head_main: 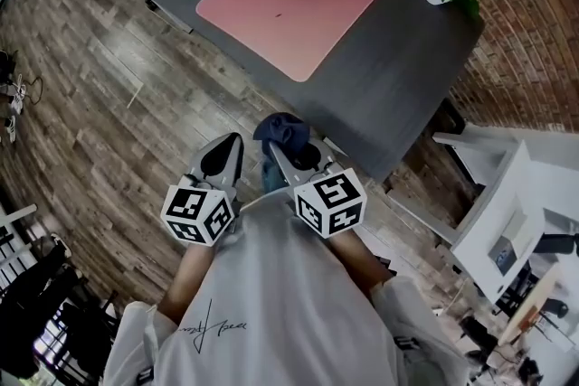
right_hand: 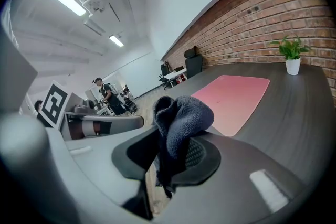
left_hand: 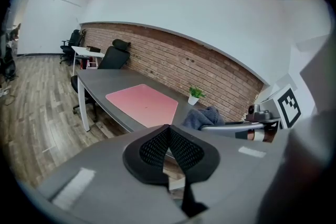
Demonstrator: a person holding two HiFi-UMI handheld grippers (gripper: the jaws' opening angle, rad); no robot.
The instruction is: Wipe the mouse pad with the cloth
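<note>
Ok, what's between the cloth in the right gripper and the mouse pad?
Nothing in the way: in the head view only a strip of wooden floor and bare grey tabletop separate the cloth from the pink mouse pad.

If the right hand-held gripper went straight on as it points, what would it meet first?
The right hand-held gripper, shut on the cloth, would probably meet the table at its near edge, with the mouse pad beyond; depth is unclear.
</note>
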